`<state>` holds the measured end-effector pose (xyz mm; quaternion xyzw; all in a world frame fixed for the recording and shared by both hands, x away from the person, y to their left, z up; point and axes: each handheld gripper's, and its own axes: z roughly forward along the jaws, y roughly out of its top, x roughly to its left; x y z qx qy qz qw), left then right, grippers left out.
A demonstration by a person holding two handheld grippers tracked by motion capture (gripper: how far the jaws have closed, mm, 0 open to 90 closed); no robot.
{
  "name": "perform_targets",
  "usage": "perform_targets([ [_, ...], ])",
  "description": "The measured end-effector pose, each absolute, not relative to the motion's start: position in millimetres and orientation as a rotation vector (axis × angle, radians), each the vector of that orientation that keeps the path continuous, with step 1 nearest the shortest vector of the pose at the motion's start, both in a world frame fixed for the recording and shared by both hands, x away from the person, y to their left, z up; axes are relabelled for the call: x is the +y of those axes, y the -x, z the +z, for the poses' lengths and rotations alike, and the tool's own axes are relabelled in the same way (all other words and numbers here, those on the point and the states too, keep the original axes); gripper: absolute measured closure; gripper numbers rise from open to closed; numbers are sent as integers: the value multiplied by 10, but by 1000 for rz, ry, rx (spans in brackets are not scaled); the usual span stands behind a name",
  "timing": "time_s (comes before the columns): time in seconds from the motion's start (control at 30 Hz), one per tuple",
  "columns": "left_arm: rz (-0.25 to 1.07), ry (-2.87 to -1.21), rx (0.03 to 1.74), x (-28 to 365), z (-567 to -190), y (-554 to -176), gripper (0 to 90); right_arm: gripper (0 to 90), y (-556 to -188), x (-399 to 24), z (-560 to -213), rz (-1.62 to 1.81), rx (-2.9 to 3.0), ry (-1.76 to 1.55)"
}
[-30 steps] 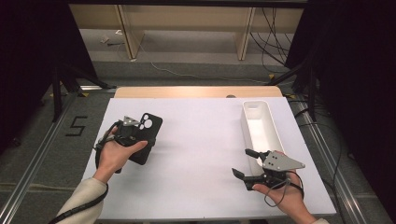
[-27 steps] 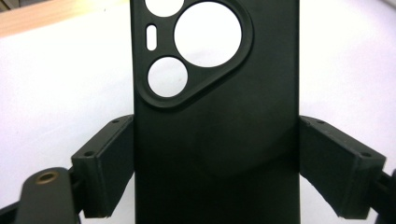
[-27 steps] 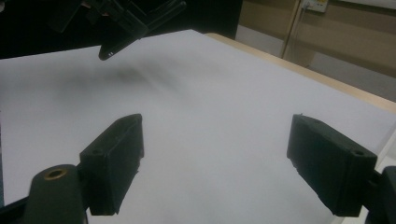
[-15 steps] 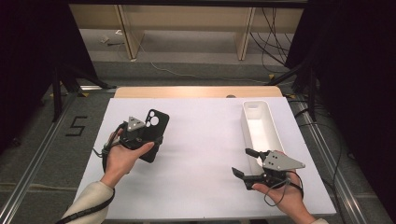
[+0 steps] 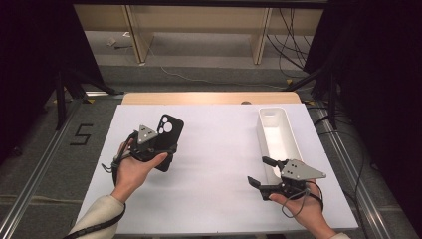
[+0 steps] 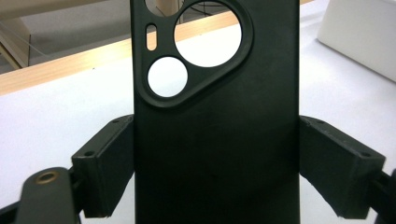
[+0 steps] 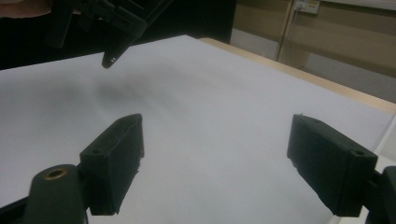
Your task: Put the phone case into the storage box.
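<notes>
Black phone case (image 5: 168, 133), matte, w/ round camera cut-outs at its far end. Location: table (image 5: 214, 144), left half, approx. 9 o'clock from table centre, held in left gripper (image 5: 158, 145). Orientation: long axis runs near-to-far, leaning slightly toward 1 o'clock in the high view; cut-out end points away from the person, toward the far table edge. In the left gripper view the case (image 6: 215, 116) stands upright between the two black jaws, cut-outs at 12 o'clock, plain end at 6 o'clock.

Left gripper: clamped on the case's long side edges, one jaw pressed on each side. Left hand (image 5: 134, 167) wraps the gripper body from below.

Right gripper (image 5: 263, 172): jaws wide apart, nothing between them; sits at approx. 4 o'clock from table centre, jaws pointing toward 9 o'clock. Right hand (image 5: 298, 204) under it. Right gripper view: bare white table between the jaws (image 7: 215, 154), left gripper seen far off at 11 o'clock.

Surroundings: white oblong tray (image 5: 286, 134), approx. 2 o'clock from table centre, long axis near-to-far, its near end just beside the right gripper. Well apart from the case; white table surface lies between case and tray. Wooden strip (image 5: 209, 97) along the far table edge at 12 o'clock.
</notes>
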<state>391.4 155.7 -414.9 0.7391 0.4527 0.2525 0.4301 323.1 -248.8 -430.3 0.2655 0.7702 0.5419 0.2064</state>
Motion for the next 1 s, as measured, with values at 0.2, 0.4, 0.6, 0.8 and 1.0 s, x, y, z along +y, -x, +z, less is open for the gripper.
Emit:
perform_targets([
  [0.2, 635, -1831, 1091, 1467, -4128, -3859, 157, 201, -3265, -2465, -4269, 1538, 2120, -763],
  [0.4, 634, -1824, 1062, 1380, -4119, -3820, 157, 201, -3316, -2472, -4248, 1553, 2092, -797],
  [0.6, 640, -1819, 1038, 1304, -4127, -3788, 157, 201, -3339, -2494, -4215, 1564, 2068, -815],
  [0.8, 629, -1832, 1009, 1208, -4131, -3751, 157, 201, -3364, -2460, -4192, 1576, 2062, -814],
  [1.0, 623, -1833, 985, 1146, -4132, -3724, 157, 201, -3384, -2424, -4165, 1584, 2060, -819],
])
